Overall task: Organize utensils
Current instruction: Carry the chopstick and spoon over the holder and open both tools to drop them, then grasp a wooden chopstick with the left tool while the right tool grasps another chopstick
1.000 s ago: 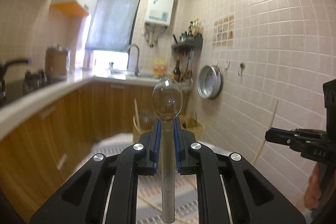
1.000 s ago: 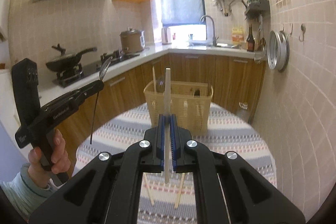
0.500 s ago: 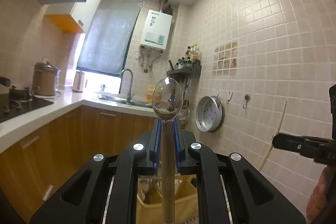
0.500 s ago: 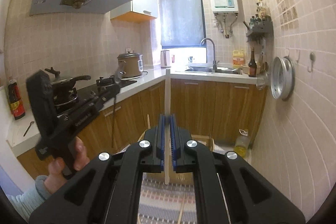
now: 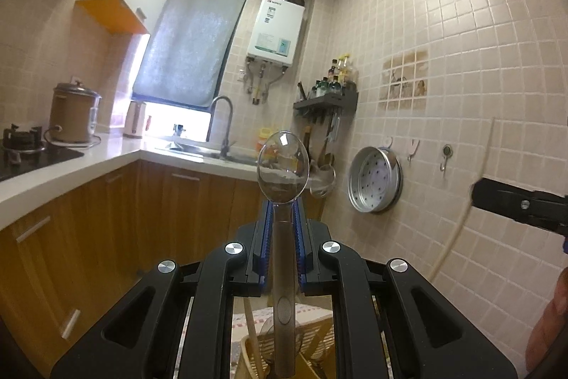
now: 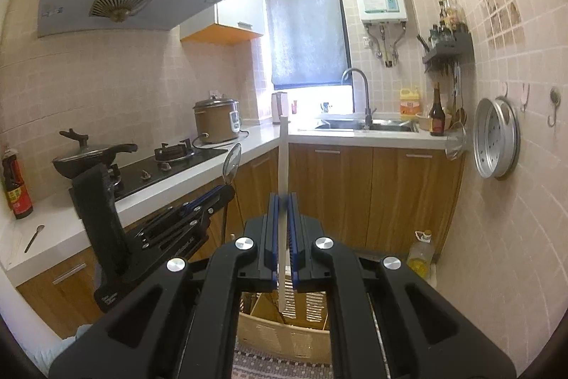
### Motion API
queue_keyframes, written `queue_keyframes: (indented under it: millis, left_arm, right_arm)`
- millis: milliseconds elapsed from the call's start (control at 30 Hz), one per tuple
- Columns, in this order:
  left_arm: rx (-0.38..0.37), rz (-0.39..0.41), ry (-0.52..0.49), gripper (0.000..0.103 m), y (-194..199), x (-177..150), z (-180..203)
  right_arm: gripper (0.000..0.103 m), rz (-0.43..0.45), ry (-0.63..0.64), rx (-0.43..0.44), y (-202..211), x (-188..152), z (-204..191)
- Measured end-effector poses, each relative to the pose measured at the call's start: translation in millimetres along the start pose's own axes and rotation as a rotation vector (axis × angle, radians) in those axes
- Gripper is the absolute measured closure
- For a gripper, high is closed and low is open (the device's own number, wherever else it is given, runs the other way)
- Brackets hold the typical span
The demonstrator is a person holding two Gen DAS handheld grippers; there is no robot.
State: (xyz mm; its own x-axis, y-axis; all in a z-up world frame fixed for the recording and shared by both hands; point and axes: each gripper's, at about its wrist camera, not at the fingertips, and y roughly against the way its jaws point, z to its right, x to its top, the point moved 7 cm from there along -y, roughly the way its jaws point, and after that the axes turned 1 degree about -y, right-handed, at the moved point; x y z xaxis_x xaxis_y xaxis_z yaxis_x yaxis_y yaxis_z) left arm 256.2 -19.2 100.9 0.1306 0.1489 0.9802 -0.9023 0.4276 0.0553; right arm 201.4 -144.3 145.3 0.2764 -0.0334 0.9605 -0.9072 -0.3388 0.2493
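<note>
My left claw point(image 5: 282, 233) clenches an upright clear plastic spoon point(image 5: 283, 166), right claw point(image 6: 283, 229) an upright pale chopstick point(image 6: 283, 173); woven beige basket point(image 6: 280, 333) directly below both.

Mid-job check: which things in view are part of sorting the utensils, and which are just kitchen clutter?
Job:
- clear spoon, clamped in the left gripper
- pale chopstick, clamped in the right gripper
- wicker basket below, utensils in it

Lying about:
- rice cooker
- wok
- small spoon on the counter
- steamer tray on the wall
</note>
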Motion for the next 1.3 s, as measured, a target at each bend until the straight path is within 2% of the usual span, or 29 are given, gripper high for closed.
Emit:
queue_keyframes:
  millis: [333,800,900,933,967,1000,1067,1300]
  left_arm:
    - [0.017,-0.015,0.005,0.093,-6,-27,-8]
    - [0.060,-0.070,-0.011,0.092,-6,-48,-6]
    - [0.079,-0.085,-0.010,0.085,-2,-51,-6]
    - [0.078,-0.089,-0.013,0.084,0,-52,-5]
    - [0.077,-0.095,-0.013,0.077,0,-50,-3]
    - [0.079,-0.098,-0.013,0.065,3,-49,-2]
    - [0.089,-0.089,-0.022,0.055,11,-45,1]
    - [0.074,-0.068,-0.045,0.052,47,-26,19]
  right_arm:
    - [0.099,-0.055,-0.013,-0.052,-37,-27,18]
    - [0.099,-0.127,-0.017,-0.063,-45,-58,24]
    - [0.098,-0.143,-0.017,-0.071,-43,-63,23]
    - [0.094,-0.150,-0.020,-0.079,-42,-64,24]
    - [0.086,-0.153,-0.023,-0.077,-40,-64,24]
    - [0.082,-0.158,-0.029,-0.070,-38,-64,25]
    - [0.080,-0.152,-0.037,-0.065,-31,-63,25]
    - [0.080,-0.127,-0.050,-0.076,6,-56,23]
